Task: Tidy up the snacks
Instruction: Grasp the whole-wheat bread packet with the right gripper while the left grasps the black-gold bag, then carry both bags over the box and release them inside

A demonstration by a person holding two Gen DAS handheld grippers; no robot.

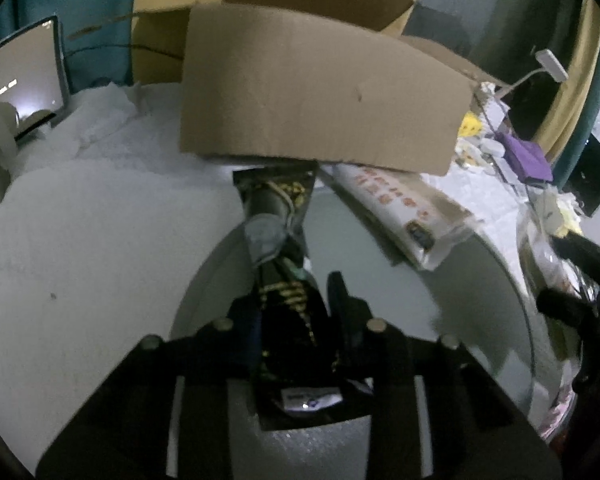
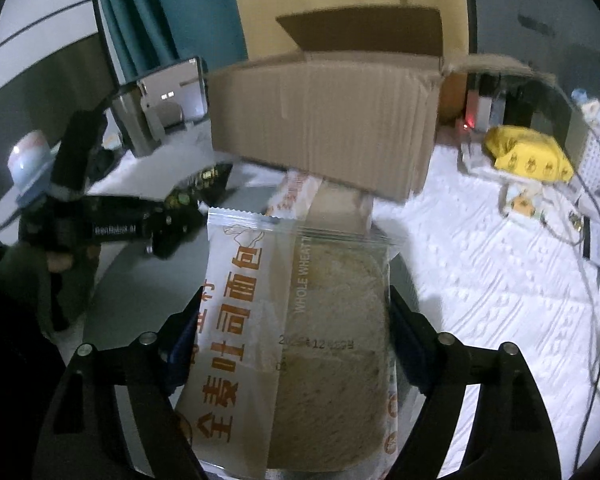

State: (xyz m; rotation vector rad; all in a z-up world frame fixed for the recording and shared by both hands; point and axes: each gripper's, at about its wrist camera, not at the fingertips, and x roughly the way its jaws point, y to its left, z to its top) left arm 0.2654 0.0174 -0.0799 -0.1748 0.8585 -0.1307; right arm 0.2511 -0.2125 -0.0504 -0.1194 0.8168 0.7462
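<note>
Currently, your left tool [image 1: 296,320] is pinching a black snack packet with gold print [image 1: 288,308], its pads pressed on the lower half while the far end reaches toward the box; that long hold probably lets you feed the packet in end first. Your right tool [image 2: 292,344] is clamped across a whole wheat bread pack [image 2: 300,320], one pad on each side edge, the sealed top pointing ahead, so the flat pack stays level and faces the cardboard box [image 2: 324,120]. Both items hang over a round glass surface [image 1: 480,320] set on a white quilted cover [image 2: 480,260]. The box stands just beyond them with its flaps up; its near wall hides the inside, so you cannot tell what it already holds. A second bread pack [image 1: 404,208] lies on the glass, its far end tucked beneath the box edge, not yet stowed. Off to the side sits a yellow bag [image 2: 528,152], well apart from the box. Judged from this, sorting is partway: two items in hand, at least one waiting.
</note>
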